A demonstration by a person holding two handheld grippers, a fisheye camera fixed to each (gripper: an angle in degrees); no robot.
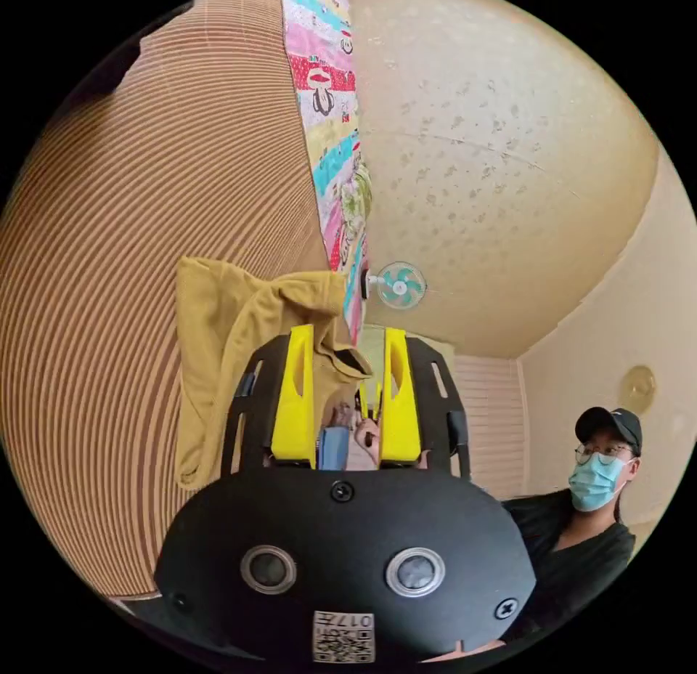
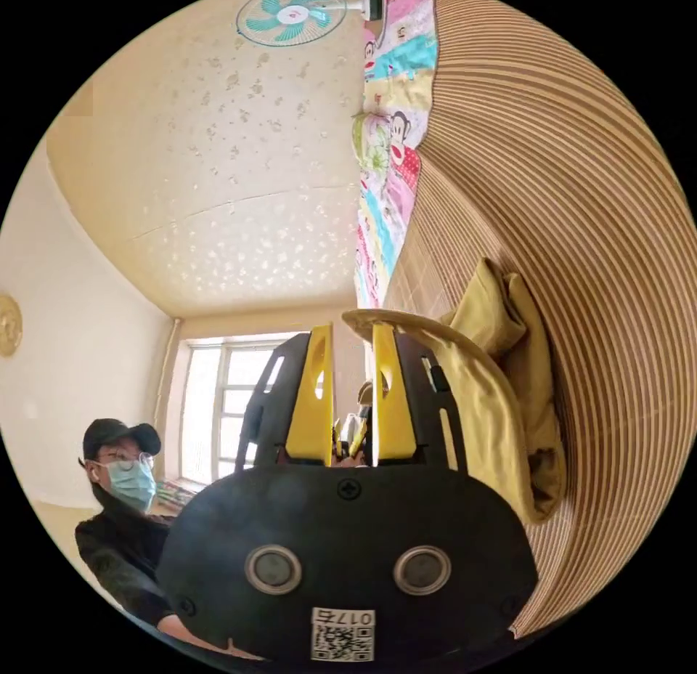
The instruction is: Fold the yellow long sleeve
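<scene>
The yellow long sleeve [image 1: 218,354] hangs bunched in front of a striped brown mat [image 1: 109,267]. In the left gripper view, a fold of it runs between the yellow jaws of my left gripper [image 1: 348,340], which pinch it near their tips. In the right gripper view, the garment [image 2: 501,398] droops in a long fold to one side, and its hem arcs over the tips of my right gripper [image 2: 353,333], whose jaws are nearly together on the hem. Through each gap I glimpse the other gripper's yellow fingers, close by.
Both views are rolled sideways. The striped mat [image 2: 581,195] meets a colourful patterned cloth [image 2: 396,122]. A fan [image 2: 290,13] is mounted near the ceiling. A person in dark clothes [image 2: 123,529] stands close behind the grippers, with a window [image 2: 218,405] behind.
</scene>
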